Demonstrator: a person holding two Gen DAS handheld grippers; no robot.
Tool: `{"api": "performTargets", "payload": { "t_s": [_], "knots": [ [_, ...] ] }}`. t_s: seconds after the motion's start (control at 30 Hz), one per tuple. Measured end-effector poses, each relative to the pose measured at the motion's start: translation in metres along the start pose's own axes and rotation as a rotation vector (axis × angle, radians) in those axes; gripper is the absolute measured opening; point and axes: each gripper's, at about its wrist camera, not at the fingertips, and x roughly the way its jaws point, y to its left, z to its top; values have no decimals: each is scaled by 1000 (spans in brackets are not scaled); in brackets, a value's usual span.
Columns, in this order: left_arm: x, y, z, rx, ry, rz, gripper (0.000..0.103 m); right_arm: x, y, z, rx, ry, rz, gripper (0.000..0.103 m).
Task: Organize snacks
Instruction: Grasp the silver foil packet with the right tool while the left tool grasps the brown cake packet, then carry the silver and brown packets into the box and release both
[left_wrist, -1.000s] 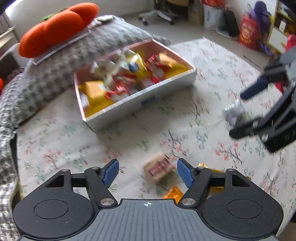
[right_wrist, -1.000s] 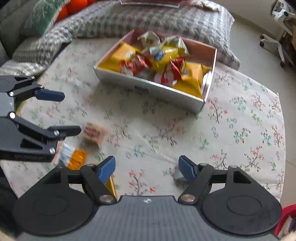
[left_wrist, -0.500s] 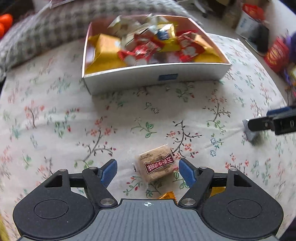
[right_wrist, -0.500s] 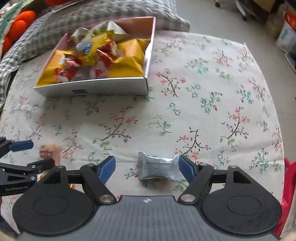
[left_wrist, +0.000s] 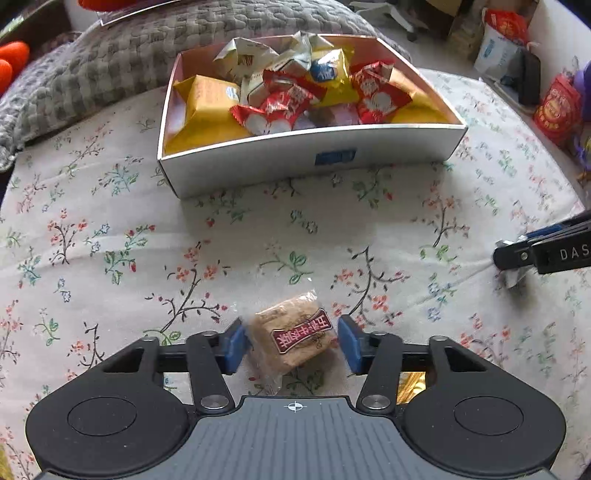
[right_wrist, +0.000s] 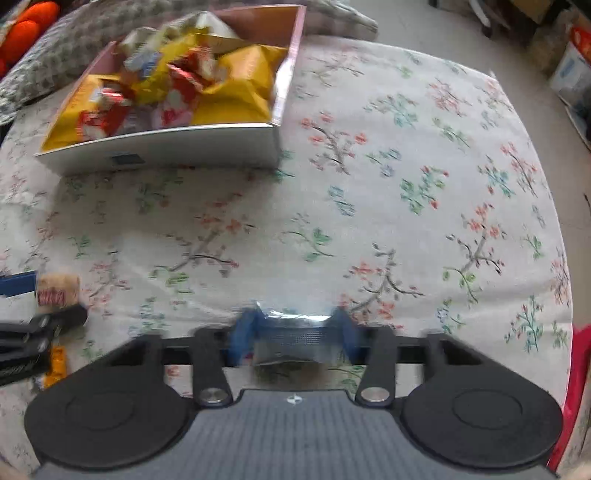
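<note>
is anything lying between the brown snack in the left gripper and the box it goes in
Nothing visible does. Between the brown snack and the box lies only bare floral cloth. The left gripper is closing around the snack, and the box's near wall is low.

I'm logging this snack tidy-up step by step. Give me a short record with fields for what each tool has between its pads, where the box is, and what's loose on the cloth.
left tool: closing around the brown snack; a slight gap shows at the pads
right tool: closing, pads on the silver packet
box: on the floral cloth, beyond both tools, full of yellow and red packets
loose: an orange wrapper beside the left tool
surface: both snacks lie on the cloth, not lifted
</note>
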Motion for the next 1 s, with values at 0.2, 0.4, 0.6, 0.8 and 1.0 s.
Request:
{"api": "performTargets", "payload": {
  "t_s": [0.2, 0.4, 0.6, 0.8, 1.0],
  "knots": [
    [-4, 5, -2, -2, -13, 15, 44, -7, 8, -2, -17, -16, 18, 33],
    [-13, 5, 2, -15, -45, 3, 39, -6, 8, 0, -15, -26, 8, 33],
    [-21, 8, 8, -23, -80, -1, 38, -7, 10, 0, -15, -40, 6, 33],
    [-35, 17, 24, -73, -140, -27, 38, -17, 10, 5, 23, -90, 56, 33],
    [-38, 13, 41, -79, -179, -57, 38, -15, 16, 17, 52, -111, 114, 33]
  ]
}}
